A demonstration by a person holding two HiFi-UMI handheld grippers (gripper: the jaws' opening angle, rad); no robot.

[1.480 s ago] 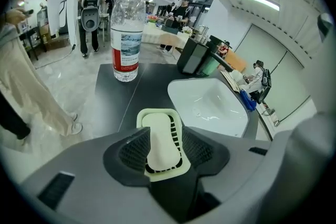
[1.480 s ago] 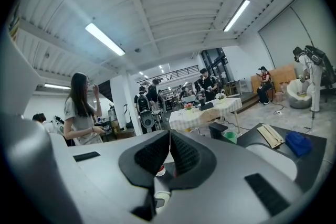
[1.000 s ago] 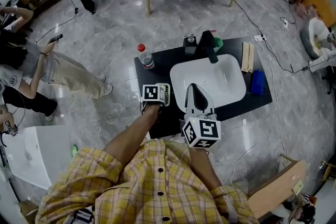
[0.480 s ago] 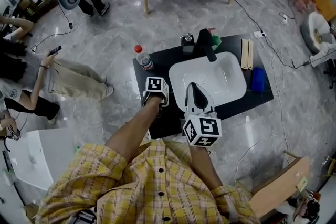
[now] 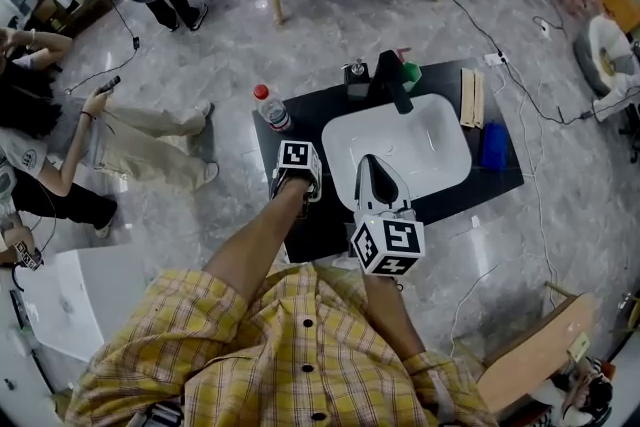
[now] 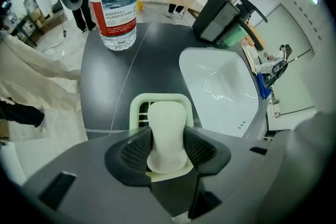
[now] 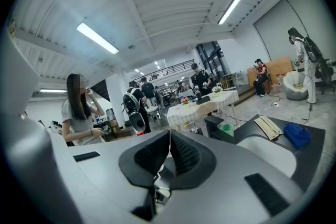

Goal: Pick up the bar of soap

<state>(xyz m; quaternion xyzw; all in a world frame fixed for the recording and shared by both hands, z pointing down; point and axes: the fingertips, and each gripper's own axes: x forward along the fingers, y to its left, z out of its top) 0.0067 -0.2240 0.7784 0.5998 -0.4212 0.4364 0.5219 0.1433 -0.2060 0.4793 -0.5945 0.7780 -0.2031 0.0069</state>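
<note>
A white bar of soap (image 6: 167,128) lies over a pale green slatted soap dish (image 6: 137,107) on the black table (image 6: 105,81). In the left gripper view my left gripper (image 6: 168,147) is shut on the soap, with a ribbed pad pressed to each side of it. In the head view the left gripper (image 5: 298,173) sits at the table's left part, beside the white basin (image 5: 400,150), and its marker cube hides the soap. My right gripper (image 7: 169,152) is shut with nothing in it; it hovers over the basin's near edge (image 5: 368,167) and points up and away.
A water bottle (image 5: 272,110) with a red cap stands on the table's far left corner. Behind the basin are a black faucet (image 5: 392,80), a soap dispenser (image 5: 357,80) and a green cup (image 5: 412,75). A blue sponge (image 5: 491,145) and wooden slats (image 5: 472,97) lie to the right. People stand at the left.
The left gripper has shifted a little forward over the table's left part. The right gripper has stayed at the basin's near edge.
</note>
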